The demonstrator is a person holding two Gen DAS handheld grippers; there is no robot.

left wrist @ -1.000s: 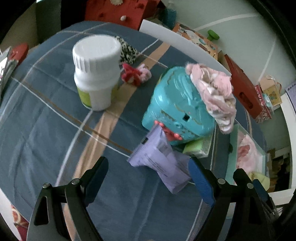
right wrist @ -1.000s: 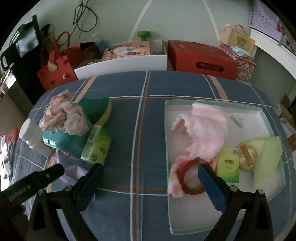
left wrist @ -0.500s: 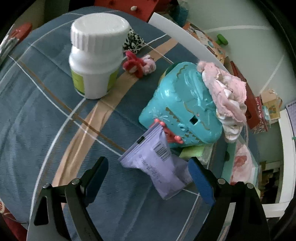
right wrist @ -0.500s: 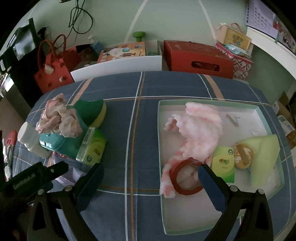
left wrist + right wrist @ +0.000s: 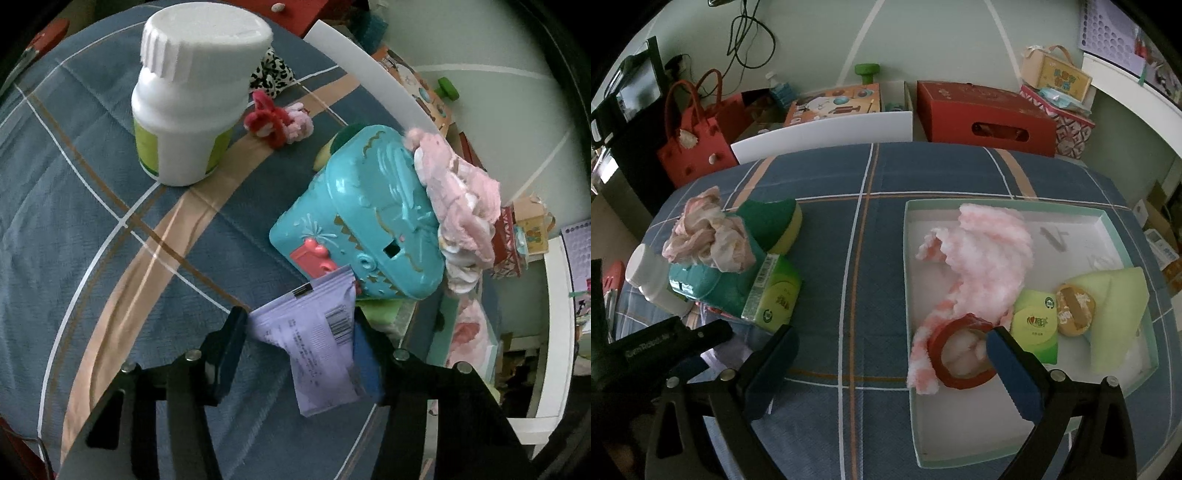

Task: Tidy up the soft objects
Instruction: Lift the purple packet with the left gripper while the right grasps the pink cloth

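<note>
Left gripper (image 5: 299, 332) jaws closing around the purple packet (image 5: 317, 343), pads touching its edges, right gripper (image 5: 890, 365) hanging spread over the tray (image 5: 997, 458)

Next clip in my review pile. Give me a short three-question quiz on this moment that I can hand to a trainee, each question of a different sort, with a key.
1. True or false: the purple packet lies between the fingers of the left gripper.
2. Multiple choice: what rests on top of the teal plastic case? A) the white bottle B) a pink crumpled cloth C) a red ring
3. Fill in: the fluffy pink-and-white cloth lies inside the ____.

Key
1. True; the jaws are closing on it.
2. B
3. Tray: the shallow white one with a pale green rim, in front of the right gripper, whose jaws stand open and hold nothing.
</note>
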